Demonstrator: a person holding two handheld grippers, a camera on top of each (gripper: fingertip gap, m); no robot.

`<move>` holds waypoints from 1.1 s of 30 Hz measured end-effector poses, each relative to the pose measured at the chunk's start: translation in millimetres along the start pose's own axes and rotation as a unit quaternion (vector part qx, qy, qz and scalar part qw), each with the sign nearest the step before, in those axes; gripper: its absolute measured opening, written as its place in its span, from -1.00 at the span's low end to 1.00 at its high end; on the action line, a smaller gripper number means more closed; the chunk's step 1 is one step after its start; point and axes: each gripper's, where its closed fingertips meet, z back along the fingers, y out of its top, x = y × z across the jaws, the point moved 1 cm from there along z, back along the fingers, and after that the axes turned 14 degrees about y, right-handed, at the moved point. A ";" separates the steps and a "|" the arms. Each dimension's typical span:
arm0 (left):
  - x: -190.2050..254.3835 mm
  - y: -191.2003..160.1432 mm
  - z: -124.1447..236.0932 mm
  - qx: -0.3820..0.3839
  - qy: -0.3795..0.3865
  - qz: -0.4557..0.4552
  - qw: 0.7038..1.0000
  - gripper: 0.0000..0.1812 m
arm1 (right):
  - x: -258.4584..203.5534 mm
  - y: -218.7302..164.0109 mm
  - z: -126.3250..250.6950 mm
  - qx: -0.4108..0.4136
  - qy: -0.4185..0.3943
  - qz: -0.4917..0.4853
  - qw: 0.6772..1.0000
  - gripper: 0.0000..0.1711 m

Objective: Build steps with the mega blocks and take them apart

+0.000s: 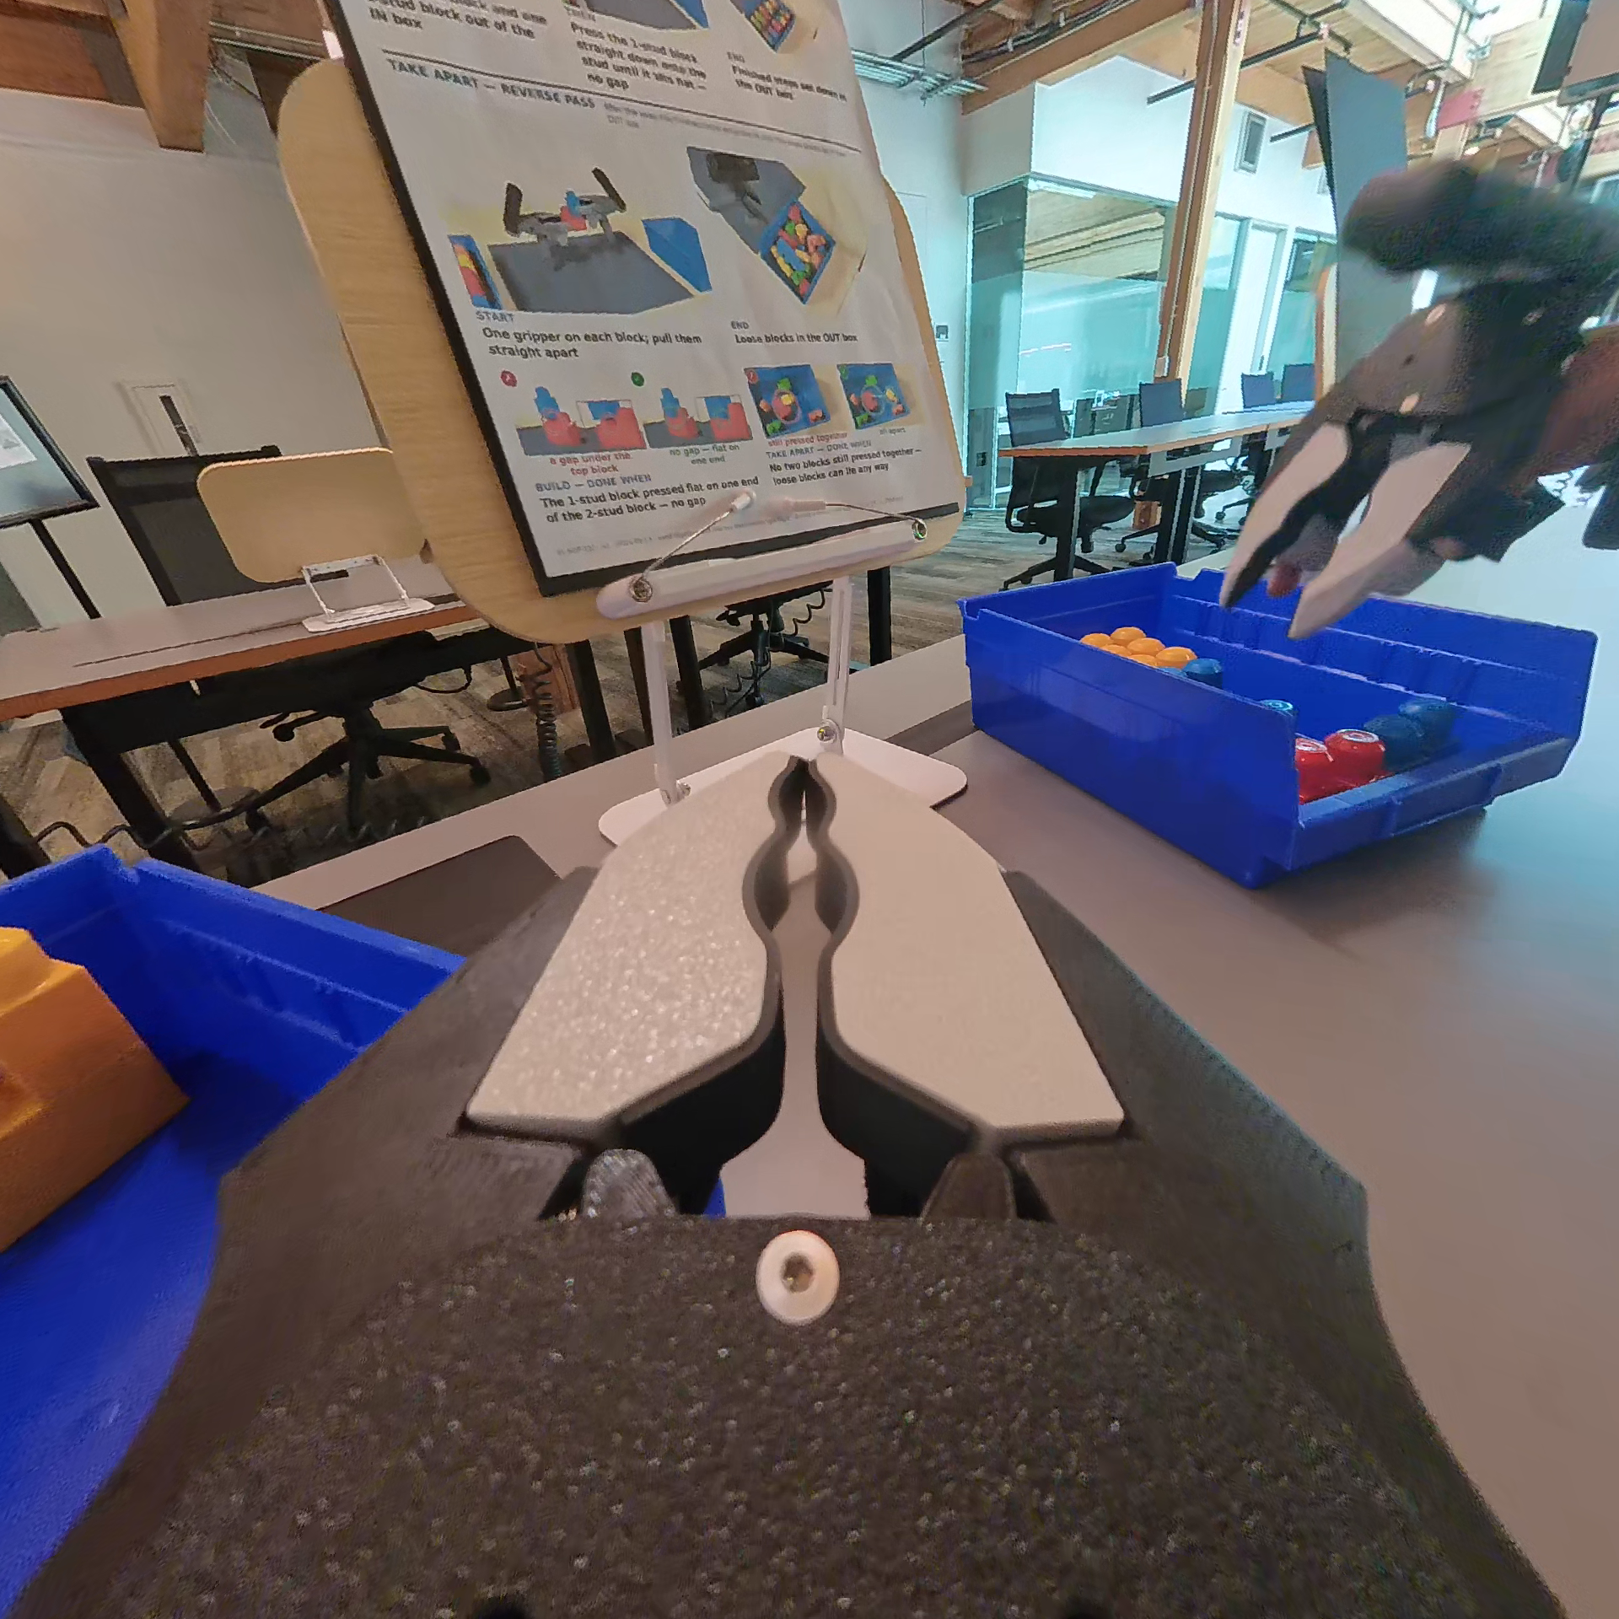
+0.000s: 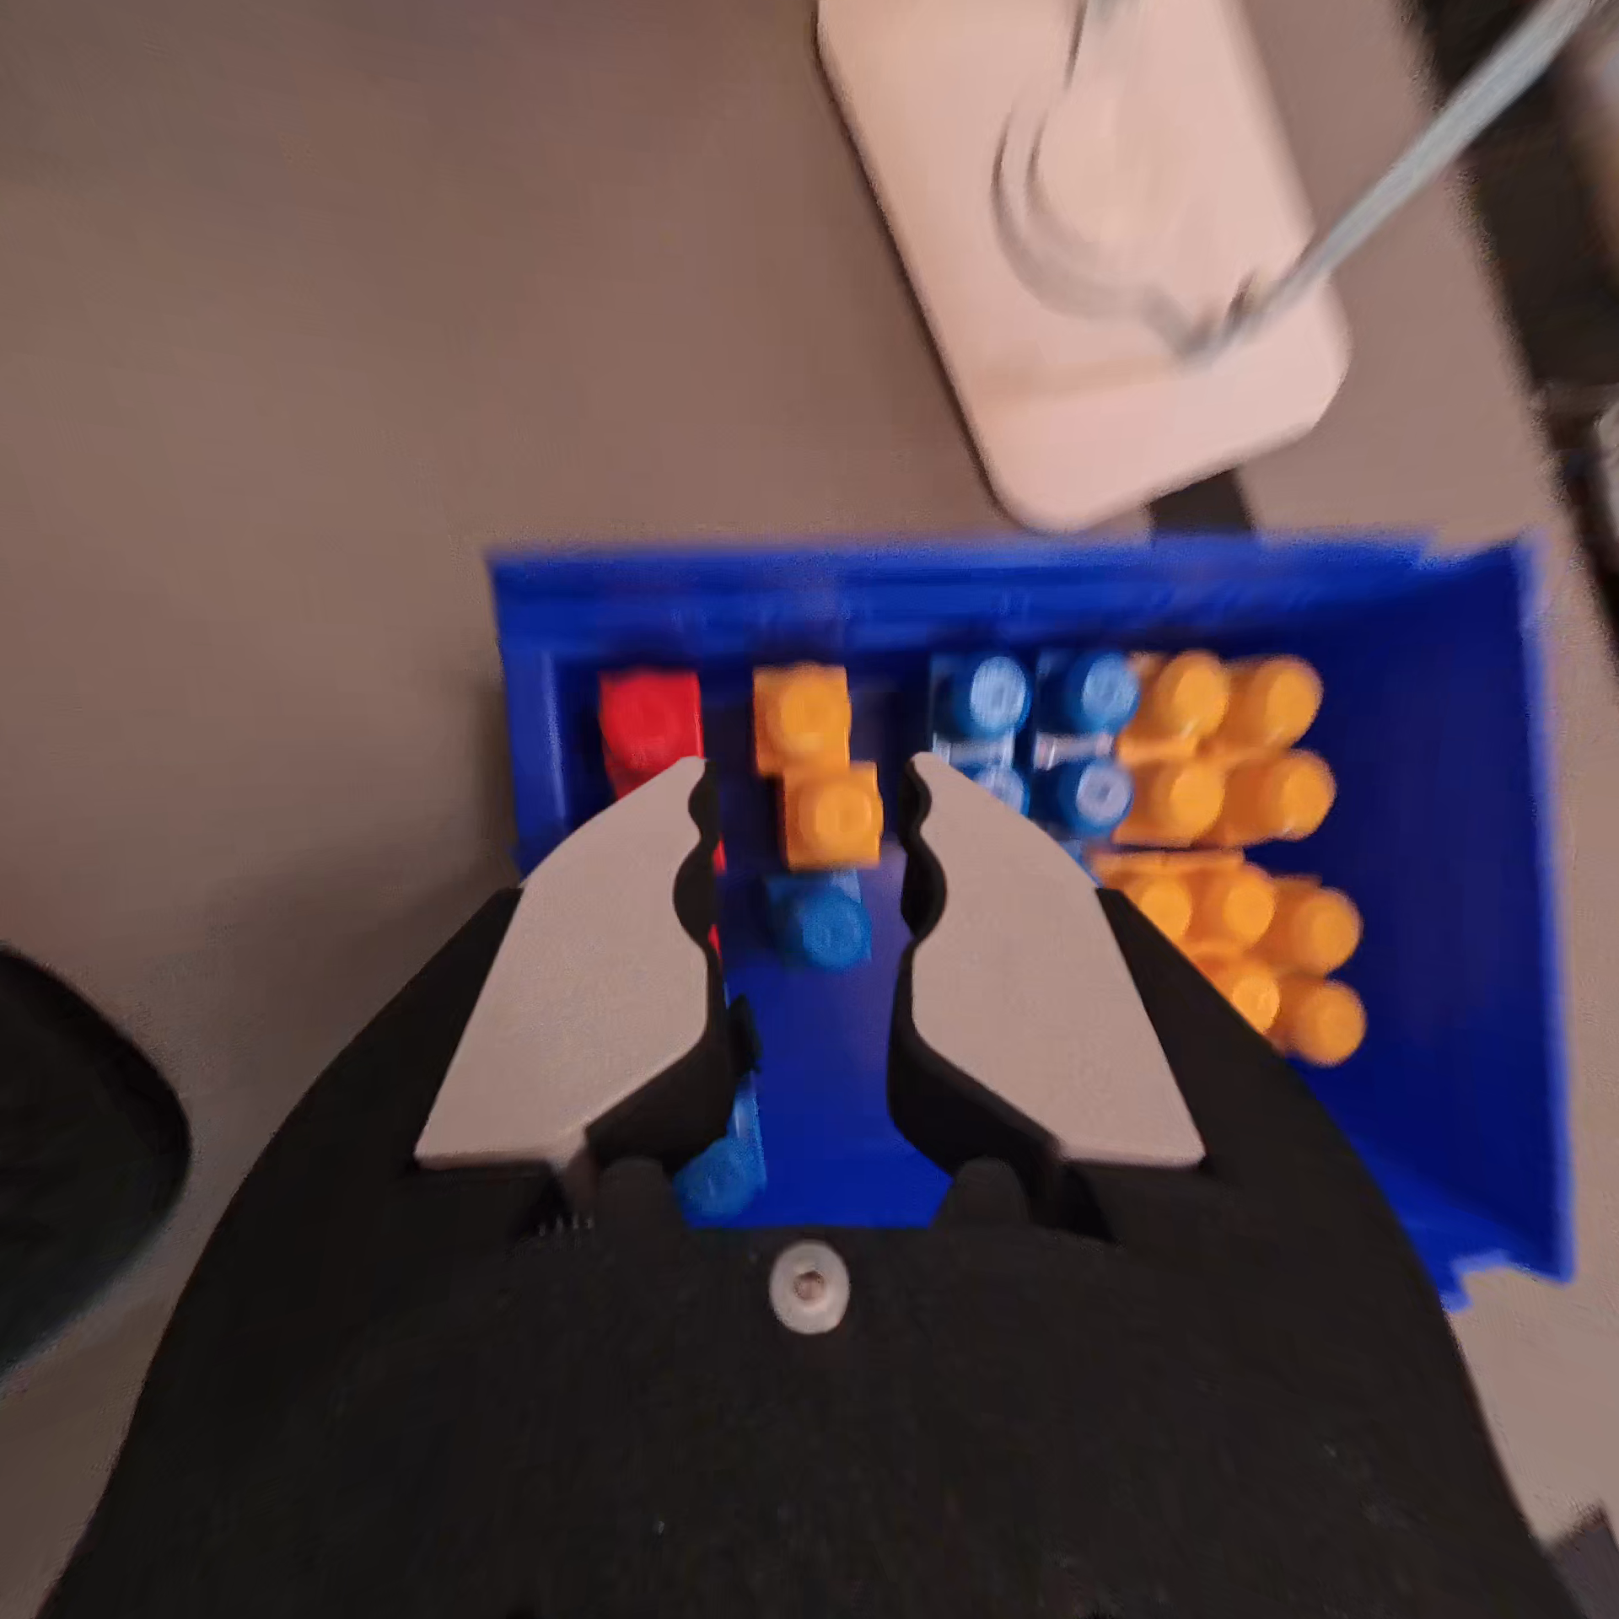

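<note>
My left gripper [image 1: 804, 771] is shut and empty, held low over the grey table [image 1: 1314, 1007]. An orange block [image 1: 61, 1078] lies in a blue bin [image 1: 263, 964] at my lower left. My right gripper [image 2: 808, 767] is open and empty, hovering above a second blue bin [image 2: 964, 604] that holds orange blocks [image 2: 1226, 771], blue blocks [image 2: 1034, 727], a red block [image 2: 648, 727] and small orange single-stud blocks [image 2: 823, 771]. In the left wrist view the right gripper [image 1: 1270, 604] hangs blurred over that bin [image 1: 1139, 727] at the right.
An instruction sheet on a wooden stand [image 1: 666, 289] rises behind the left gripper; its white base [image 2: 1095, 263] sits beside the right bin. A dark mat [image 1: 456, 885] lies on the table. Desks and office chairs [image 1: 1051, 473] stand beyond the table. Some 35 centimeters of space lies between my two pairs of fingers.
</note>
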 end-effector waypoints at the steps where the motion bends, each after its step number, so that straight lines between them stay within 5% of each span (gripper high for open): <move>1: -0.4 0.0 0.3 -0.002 -0.001 0.003 1.000 -1.00 | -5.8 22.7 4.8 0.046 -0.013 0.016 0.999 -0.58; 6: -2.2 -0.6 0.1 -0.004 0.005 0.002 1.000 -1.00 | -42.7 122.7 21.0 0.299 -0.095 0.055 0.948 -0.63; 11: -2.8 -2.8 -0.2 -0.008 0.008 -0.002 1.000 -1.00 | -68.1 156.7 7.5 0.453 -0.140 0.011 0.880 -0.82; 16: -9.9 -4.1 -0.2 -0.010 0.021 0.001 1.000 -1.00 | -61.8 133.5 -20.9 0.489 -0.210 -0.040 0.846 -1.00; 24: -38.4 -7.7 -2.4 -0.018 0.099 0.008 0.995 -1.00 | -43.0 108.1 -27.1 0.474 -0.249 -0.065 0.842 -1.00; 33: -129.7 8.7 -25.1 -0.059 0.194 0.062 0.977 -0.88 | -43.9 104.5 -13.2 0.491 -0.248 -0.057 0.834 -1.00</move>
